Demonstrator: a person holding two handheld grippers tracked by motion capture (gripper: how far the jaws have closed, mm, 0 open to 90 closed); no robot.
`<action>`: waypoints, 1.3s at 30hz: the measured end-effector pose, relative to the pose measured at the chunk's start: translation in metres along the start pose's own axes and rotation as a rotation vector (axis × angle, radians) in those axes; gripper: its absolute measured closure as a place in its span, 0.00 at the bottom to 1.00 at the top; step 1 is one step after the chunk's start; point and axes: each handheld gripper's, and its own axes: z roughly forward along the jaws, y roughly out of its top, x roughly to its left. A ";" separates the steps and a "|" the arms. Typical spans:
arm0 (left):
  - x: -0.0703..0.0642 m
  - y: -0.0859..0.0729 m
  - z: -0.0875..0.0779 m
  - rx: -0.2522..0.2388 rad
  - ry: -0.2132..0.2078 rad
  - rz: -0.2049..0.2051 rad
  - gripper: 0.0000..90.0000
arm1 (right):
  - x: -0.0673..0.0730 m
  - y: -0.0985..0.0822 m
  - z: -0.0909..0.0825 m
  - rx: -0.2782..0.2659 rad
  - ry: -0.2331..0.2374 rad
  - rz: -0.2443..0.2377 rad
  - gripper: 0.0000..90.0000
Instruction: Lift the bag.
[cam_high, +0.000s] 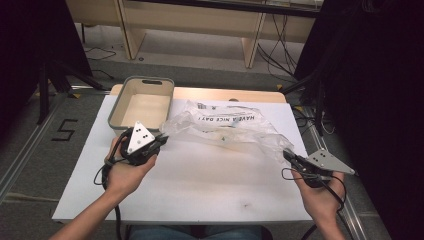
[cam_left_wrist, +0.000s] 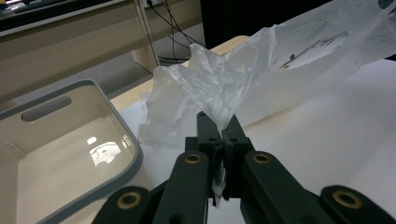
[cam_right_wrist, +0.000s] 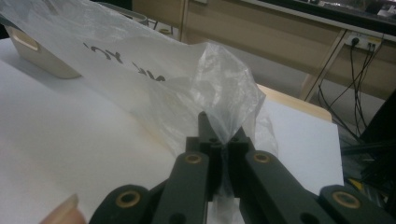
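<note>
A clear plastic bag with black printed lettering is stretched across the white table top, held by both ends. My left gripper is shut on the bag's crumpled left end; the film bunches up out of the closed jaws. At the right, my right gripper is shut on the other end, where a pinched fold of the bag rises from between its jaws. Each gripper is in a hand just above the table.
A beige bin with a grey rim stands empty at the back left of the table, right beside the left gripper. Wooden furniture and cables are on the floor beyond the table. Dark stands flank both sides.
</note>
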 end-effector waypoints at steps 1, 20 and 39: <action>0.001 0.001 0.000 -0.001 0.001 -0.003 0.99 | 0.000 0.001 0.000 -0.004 -0.001 -0.001 1.00; 0.012 0.007 -0.005 -0.026 0.032 -0.024 0.99 | 0.002 0.026 0.004 -0.074 -0.006 -0.023 1.00; 0.020 0.019 -0.006 -0.069 0.057 -0.041 0.99 | -0.001 0.040 0.007 -0.115 -0.019 -0.022 1.00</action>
